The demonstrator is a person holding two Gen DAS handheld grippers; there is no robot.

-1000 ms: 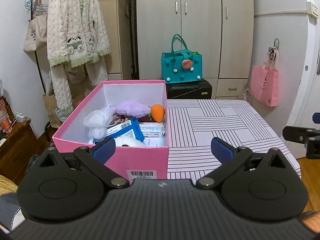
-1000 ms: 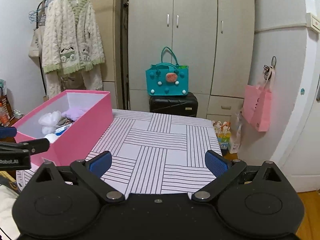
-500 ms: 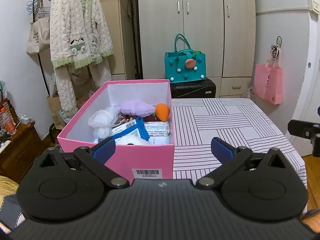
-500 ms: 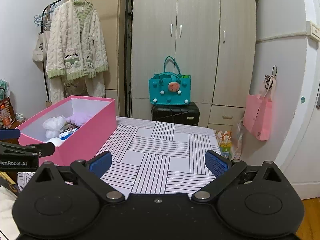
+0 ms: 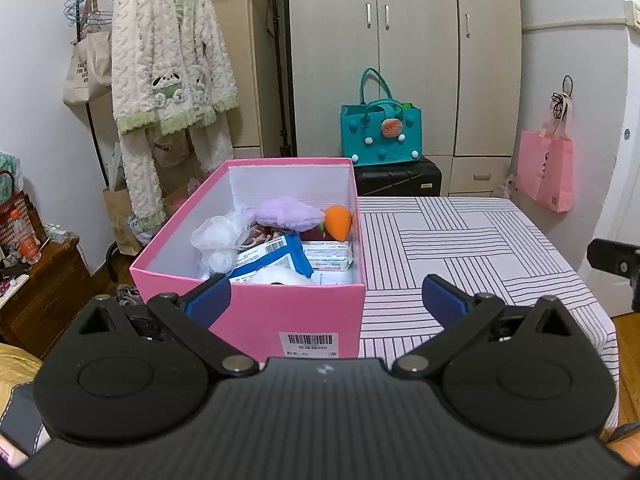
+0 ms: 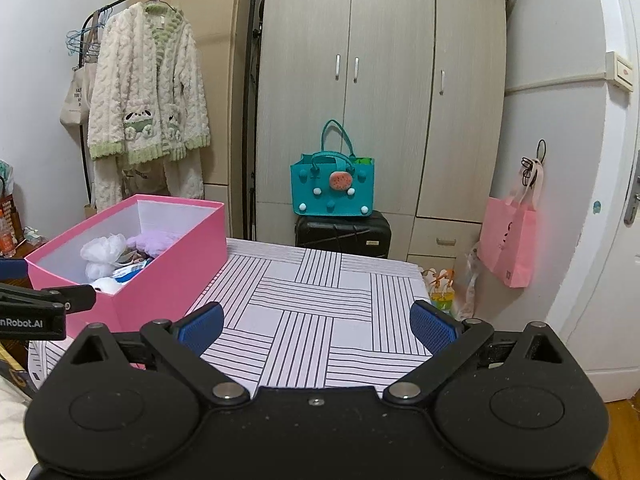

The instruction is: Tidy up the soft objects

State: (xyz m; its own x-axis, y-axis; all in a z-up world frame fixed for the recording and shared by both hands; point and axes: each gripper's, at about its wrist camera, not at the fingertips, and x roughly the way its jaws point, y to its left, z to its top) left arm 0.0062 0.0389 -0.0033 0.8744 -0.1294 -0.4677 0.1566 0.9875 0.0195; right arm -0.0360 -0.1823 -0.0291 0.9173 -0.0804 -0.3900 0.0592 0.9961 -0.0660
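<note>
Over the last second both tongs pull back and rise a little: in the left wrist view the pink box (image 5: 256, 312) now sits lower and farther off, with more of its front wall and barcode label (image 5: 307, 343) showing, and in the right wrist view the wardrobe (image 6: 384, 92) and clothes rail fill more of the frame. The left tongs (image 5: 326, 294) are spread wide and hold nothing; the right tongs (image 6: 316, 322) are likewise wide apart and empty.

The box stands at the left edge of the striped table (image 5: 472, 248), reaching toward its near left corner. Inside lie the soft things: a white mesh puff (image 5: 218, 234), a purple plush (image 5: 286, 214), an orange carrot toy (image 5: 339, 222), a blue-and-white packet (image 5: 276, 258) and flat white packs (image 5: 326, 256) beside it. The rest of the table top shows only its stripes.

Judging from this, the retreat with empty tongs suggests either the sorting is finished or a fresh reach into the box is about to begin; the pictures do not settle which
</note>
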